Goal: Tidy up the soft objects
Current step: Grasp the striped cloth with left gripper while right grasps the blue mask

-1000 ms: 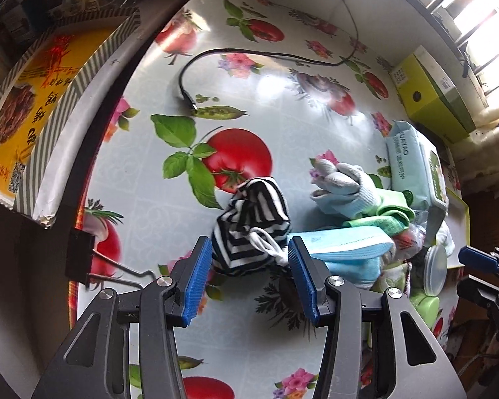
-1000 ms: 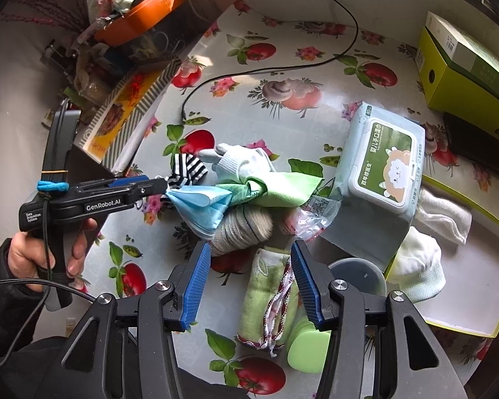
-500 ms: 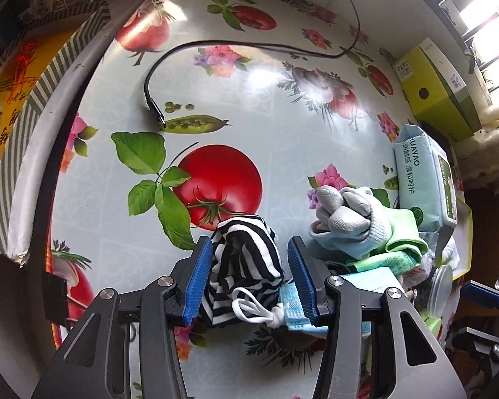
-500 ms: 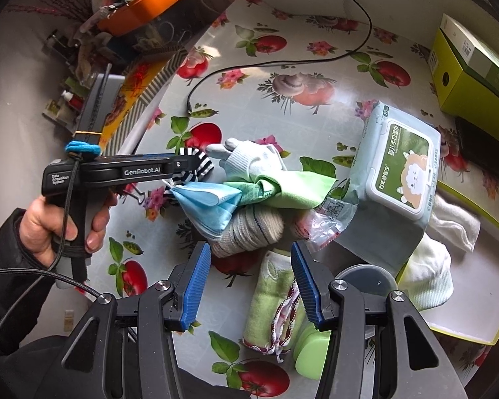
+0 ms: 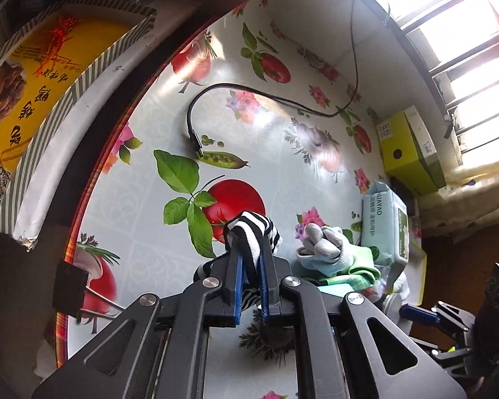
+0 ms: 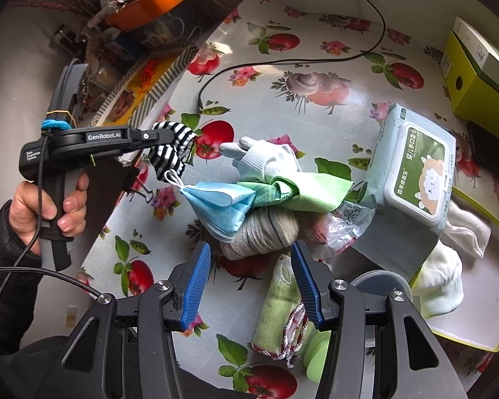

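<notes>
Striped cloth [image 6: 171, 153]: black and white bands. Face mask [image 6: 221, 204]: light blue. Glove [image 6: 266, 161]: white with grey fingertips. Folded cloth [image 6: 311, 193]: pale green. Table [image 5: 276, 153] covering: pale, printed with red tomatoes, green leaves and pink flowers. Box [image 5: 411, 153]: yellow-green.

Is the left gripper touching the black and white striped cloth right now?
Touching. The left wrist view shows the left gripper shut on the striped cloth, fabric pinched between its blue pads; the right wrist view shows the cloth hanging from it.
</notes>
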